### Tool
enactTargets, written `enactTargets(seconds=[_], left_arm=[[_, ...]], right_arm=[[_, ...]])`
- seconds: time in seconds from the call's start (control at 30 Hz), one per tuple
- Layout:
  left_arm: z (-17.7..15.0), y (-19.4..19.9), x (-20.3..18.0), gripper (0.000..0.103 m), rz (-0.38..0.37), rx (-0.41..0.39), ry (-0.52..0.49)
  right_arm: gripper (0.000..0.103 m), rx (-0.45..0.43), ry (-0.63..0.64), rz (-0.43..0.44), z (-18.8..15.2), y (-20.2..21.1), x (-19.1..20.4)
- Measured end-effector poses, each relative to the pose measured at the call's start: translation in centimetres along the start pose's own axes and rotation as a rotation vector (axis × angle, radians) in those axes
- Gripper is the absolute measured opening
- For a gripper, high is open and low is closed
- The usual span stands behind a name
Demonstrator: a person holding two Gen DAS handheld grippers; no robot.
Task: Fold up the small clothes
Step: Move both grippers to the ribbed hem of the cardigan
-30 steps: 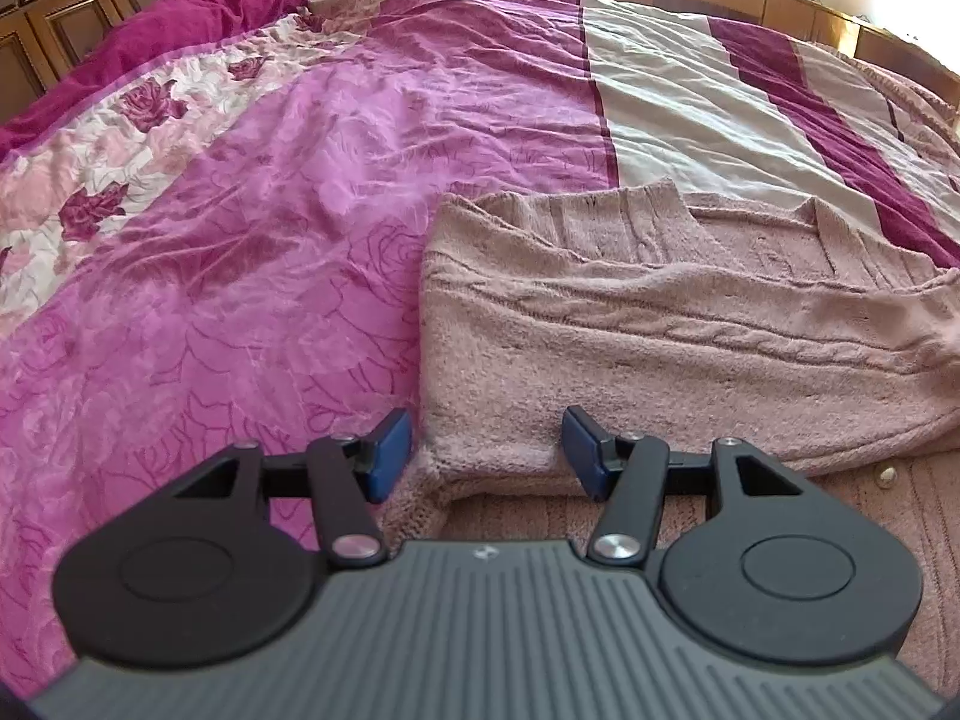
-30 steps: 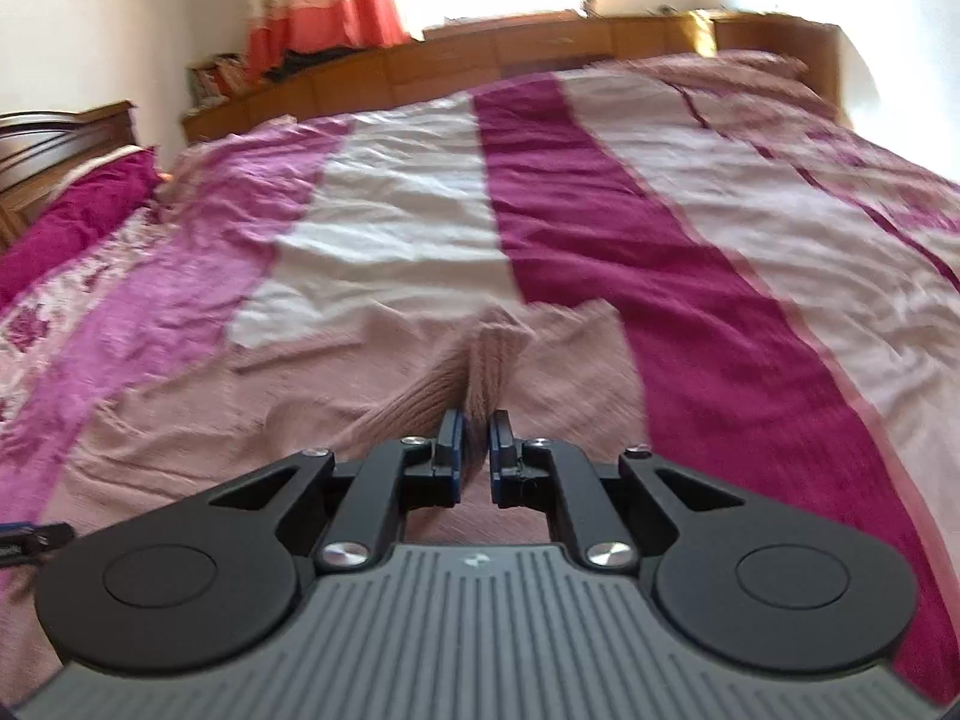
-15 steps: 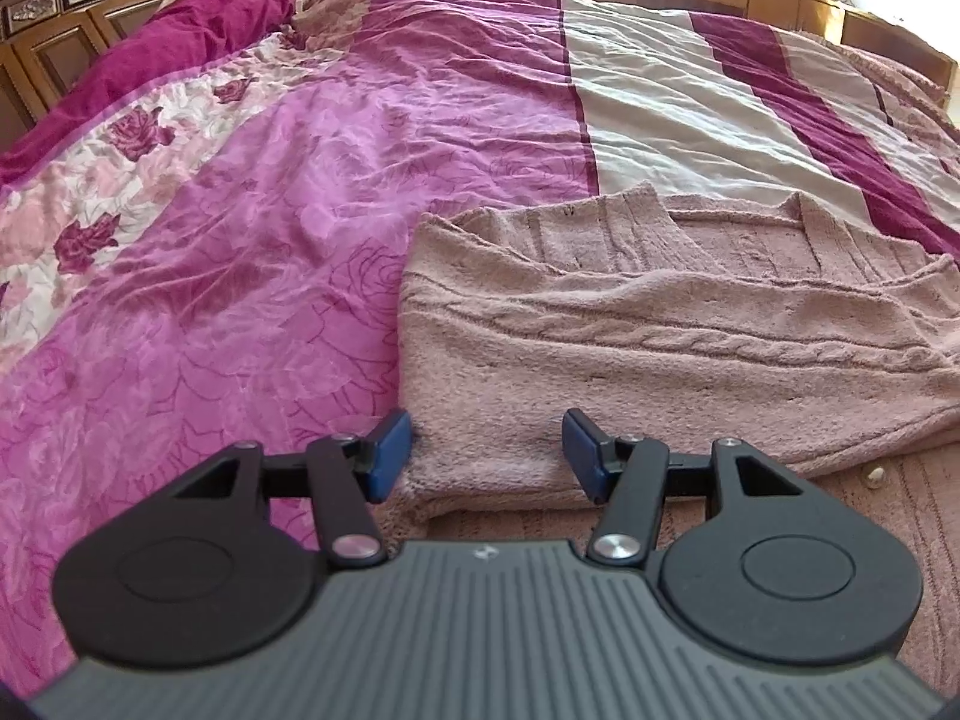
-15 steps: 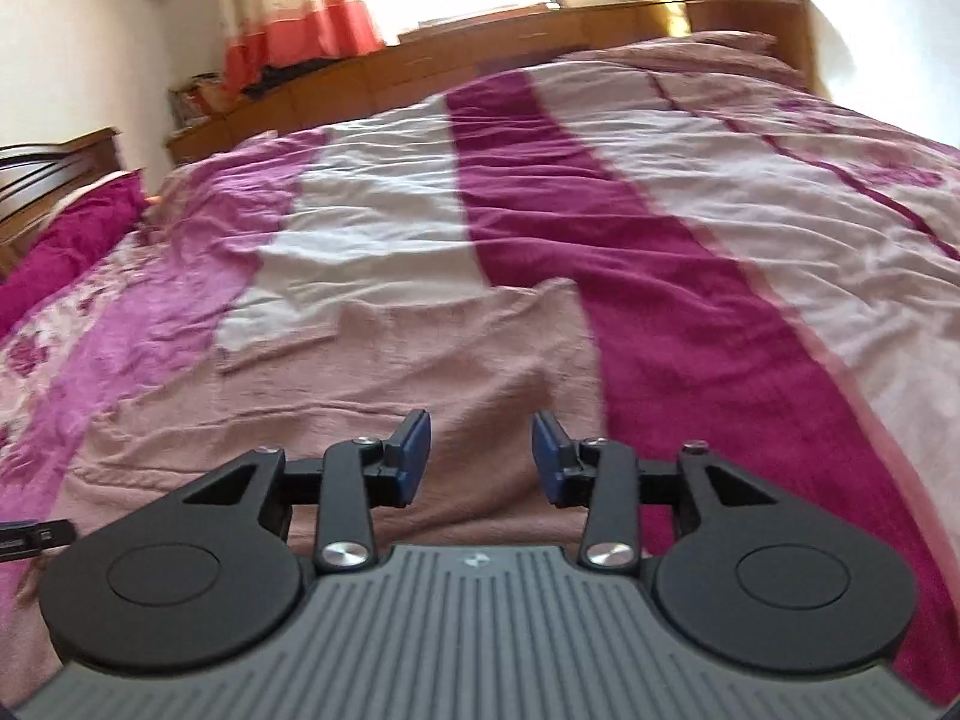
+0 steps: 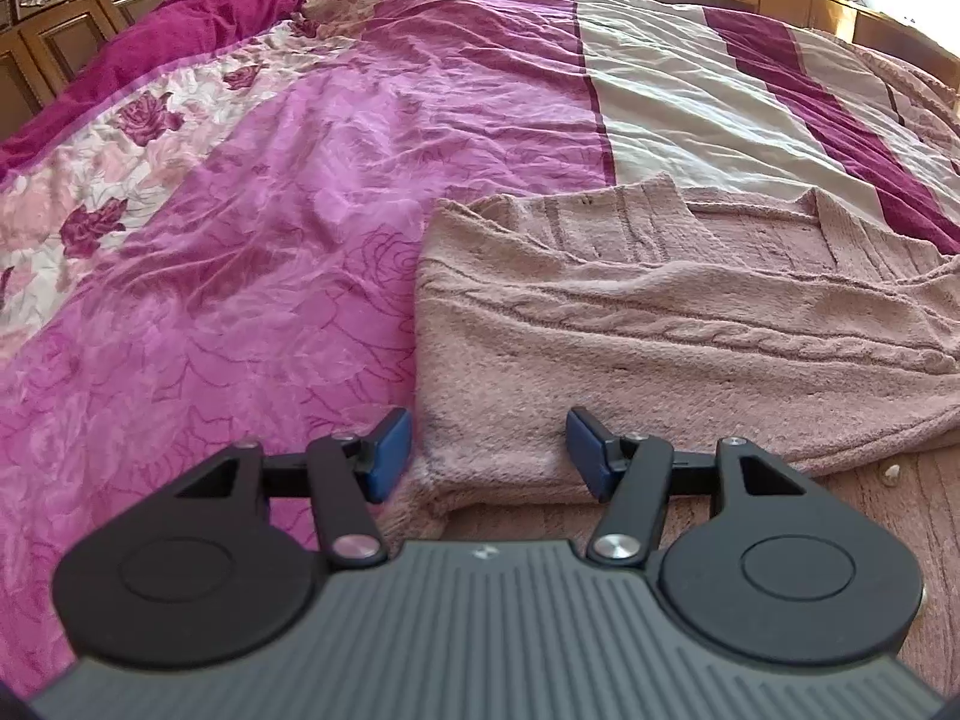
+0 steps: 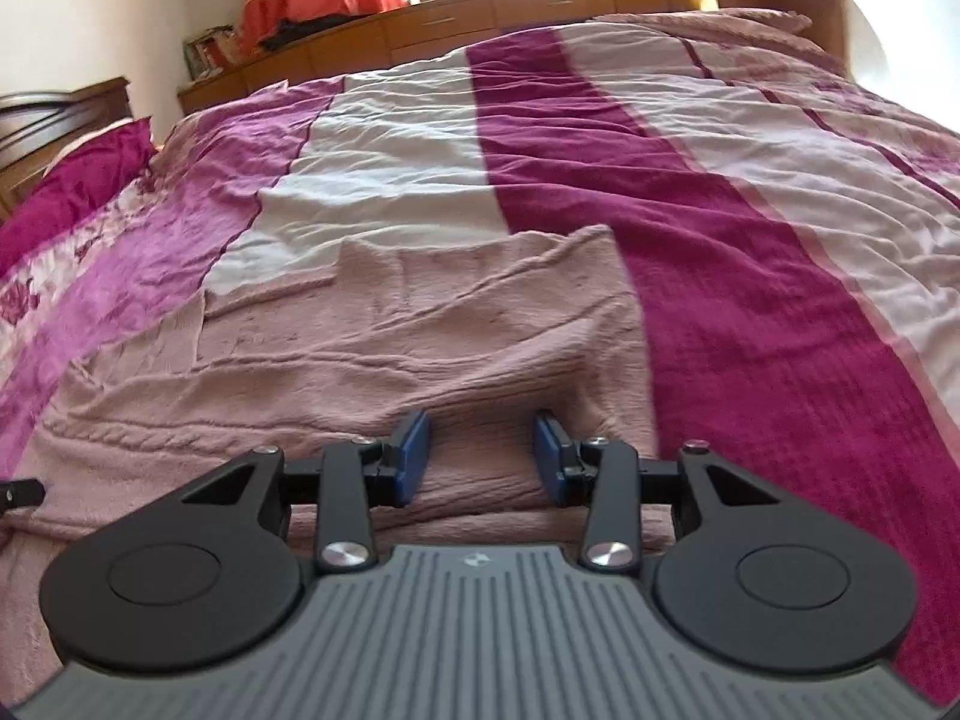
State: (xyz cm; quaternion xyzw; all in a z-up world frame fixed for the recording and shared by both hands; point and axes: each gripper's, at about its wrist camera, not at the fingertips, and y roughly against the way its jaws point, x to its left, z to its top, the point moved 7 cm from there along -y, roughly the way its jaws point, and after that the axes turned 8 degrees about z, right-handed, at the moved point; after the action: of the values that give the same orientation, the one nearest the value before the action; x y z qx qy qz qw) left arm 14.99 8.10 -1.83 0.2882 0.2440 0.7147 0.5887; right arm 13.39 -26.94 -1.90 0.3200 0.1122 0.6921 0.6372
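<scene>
A: Where did you have the sweater?

B: It lay flat on the bedspread, folded double: fuzzy dusty-pink knit, one cable rib running 9 to 3 across the top layer, ribbed hem showing at 1 o'clock in the left view.

A: Left gripper?

B: You held it about half open, blue pads straddling the folded corner at 6 o'clock, gripping nothing.

A: Right gripper?

B: Its jaws had just been opening. They stood part open over the rumpled knit, pads clear of it as far as I could see. Bedspread there was crinkled satin, magenta and cream stripes running toward 12.
</scene>
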Motion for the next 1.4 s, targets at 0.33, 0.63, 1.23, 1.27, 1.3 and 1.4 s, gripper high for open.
enactTargets(seconds=[0.33, 0.63, 1.23, 1.27, 1.3, 1.4], left_arm=[[-1.2, 3.3, 3.3, 0.058, 0.030, -0.002, 0.032], [-3.0, 7.1, 6.0, 0.058, 0.056, -0.016, 0.004], [-8.5, 10.3, 6.2, 0.058, -0.059, 0.095, 0.025], [-8.9, 10.4, 6.1, 0.058, -0.066, 0.103, 0.021], [-9.2, 10.5, 6.0, 0.058, -0.071, 0.109, 0.016], [-10.1, 10.7, 5.7, 0.058, -0.087, 0.124, 0.003]], right_arm=[[0.054, 0.005, -0.001, -0.020, -0.5, 4.3, -0.6], [0.059, 0.057, 0.026, 0.037, -3.0, 9.0, 0.2], [0.073, 0.144, 0.029, 0.070, -8.4, 14.4, -0.6], [0.074, 0.148, 0.027, 0.072, -8.6, 14.7, -0.7], [0.078, 0.152, 0.024, 0.073, -8.8, 14.9, -0.9], [0.080, 0.169, 0.028, 0.070, -9.6, 15.6, -1.2]])
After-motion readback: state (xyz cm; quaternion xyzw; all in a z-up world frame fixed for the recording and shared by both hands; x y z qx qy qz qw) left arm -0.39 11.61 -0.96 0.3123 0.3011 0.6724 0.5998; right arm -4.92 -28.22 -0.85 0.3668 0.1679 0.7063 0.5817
